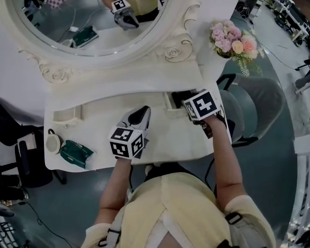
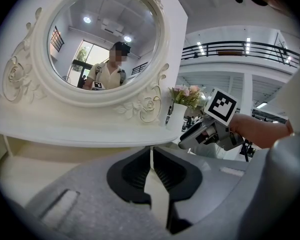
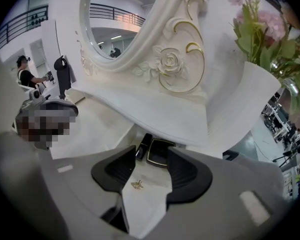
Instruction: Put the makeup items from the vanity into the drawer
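While my head view alone shows a green case (image 1: pixel 76 154), the right gripper (image 3: pixel 150 169), jaws apart and empty, sees the drawer's (image 3: pixel 155 176) compact (image 3: pixel 159 152) and lipstick (image 3: pixel 143 146); left gripper (image 2: pixel 151 156) closed, empty.

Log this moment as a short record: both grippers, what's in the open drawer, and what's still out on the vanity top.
left gripper: jaws nearly together, nothing between them, over the vanity top
right gripper: jaws apart, empty, pointing down at the open drawer
in drawer: black tube beside black compact
still on vanity top: green case and round white item, front left corner
task: not finished
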`<state>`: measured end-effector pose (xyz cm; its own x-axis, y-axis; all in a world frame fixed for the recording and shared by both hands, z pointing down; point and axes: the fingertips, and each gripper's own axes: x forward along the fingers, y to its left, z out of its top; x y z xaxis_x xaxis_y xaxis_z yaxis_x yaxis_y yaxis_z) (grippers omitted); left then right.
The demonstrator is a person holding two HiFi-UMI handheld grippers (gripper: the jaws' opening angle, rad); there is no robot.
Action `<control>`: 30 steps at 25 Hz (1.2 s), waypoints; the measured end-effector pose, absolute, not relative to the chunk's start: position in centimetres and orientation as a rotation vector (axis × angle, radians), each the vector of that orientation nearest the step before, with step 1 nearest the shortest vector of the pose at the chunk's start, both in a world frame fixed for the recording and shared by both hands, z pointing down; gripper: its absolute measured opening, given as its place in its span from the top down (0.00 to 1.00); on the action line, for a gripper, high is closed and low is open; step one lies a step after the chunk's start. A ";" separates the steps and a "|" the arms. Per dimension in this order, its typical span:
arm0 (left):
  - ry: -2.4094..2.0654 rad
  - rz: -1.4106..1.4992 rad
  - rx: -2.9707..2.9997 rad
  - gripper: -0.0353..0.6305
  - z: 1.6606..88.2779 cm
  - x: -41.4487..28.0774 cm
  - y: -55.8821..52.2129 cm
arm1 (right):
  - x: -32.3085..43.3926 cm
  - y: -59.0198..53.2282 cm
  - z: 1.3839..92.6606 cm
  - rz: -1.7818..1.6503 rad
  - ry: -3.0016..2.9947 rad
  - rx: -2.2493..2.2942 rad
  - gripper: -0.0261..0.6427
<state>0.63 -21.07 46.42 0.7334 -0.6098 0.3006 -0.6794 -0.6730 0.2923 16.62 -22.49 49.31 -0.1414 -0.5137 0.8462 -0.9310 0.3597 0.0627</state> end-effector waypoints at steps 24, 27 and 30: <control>-1.008 0.250 2.543 0.94 46.5 0.3 -21.4 | 16.8 -21.4 47.7 0.539 -1.984 1.451 0.96; -1.006 0.253 2.544 0.94 46.5 0.3 -21.4 | 16.6 -21.1 47.4 0.528 -2.017 1.456 0.96; -1.005 0.259 2.544 0.94 46.5 0.4 -21.4 | 16.6 -21.0 47.2 0.524 -2.040 1.471 0.96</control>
<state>0.36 -21.37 46.54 0.7256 -0.6153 0.3082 -0.6876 -0.6660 0.2892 16.58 -20.96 47.17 -0.2372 -0.7267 0.6447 -0.9474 0.3198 0.0119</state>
